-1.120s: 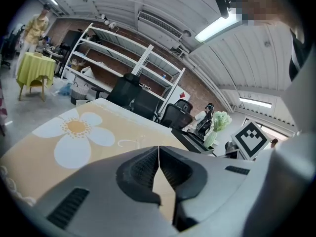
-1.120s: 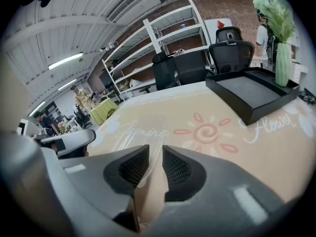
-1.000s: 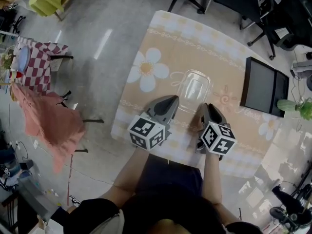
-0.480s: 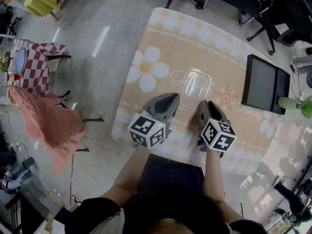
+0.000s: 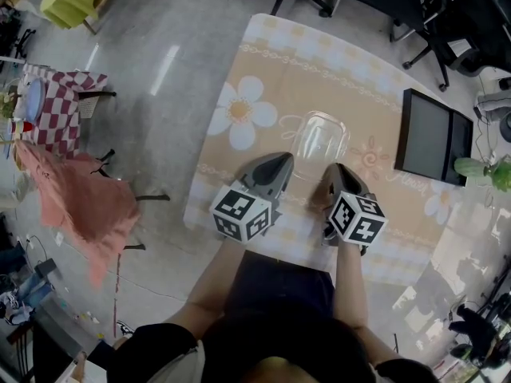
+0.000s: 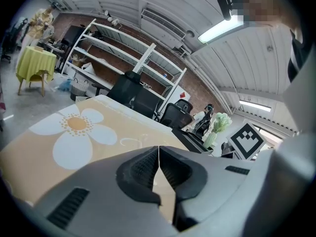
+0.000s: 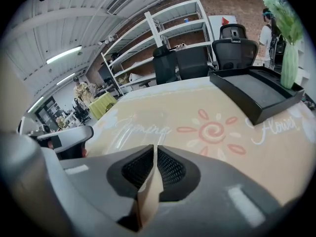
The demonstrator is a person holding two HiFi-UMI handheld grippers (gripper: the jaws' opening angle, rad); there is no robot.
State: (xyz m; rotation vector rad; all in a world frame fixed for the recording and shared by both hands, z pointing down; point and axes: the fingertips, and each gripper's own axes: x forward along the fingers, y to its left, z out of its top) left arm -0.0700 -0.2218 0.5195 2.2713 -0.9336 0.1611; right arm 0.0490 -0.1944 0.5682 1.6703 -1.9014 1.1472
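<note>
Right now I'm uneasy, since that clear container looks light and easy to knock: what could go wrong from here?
1. Both the left gripper and the right gripper have their jaws together. Reaching in like this would likely shove the clear container instead of gripping it.
2. A shoved container could slide toward the black tray and the vase near it.
3. The container is see-through and faint in the right gripper view, so misjudging its edge seems easy.

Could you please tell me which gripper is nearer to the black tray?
Right. The right gripper hangs over the table's near edge, the tray ahead to its right. The left gripper is beside it, farther left, so farther from the tray.
</note>
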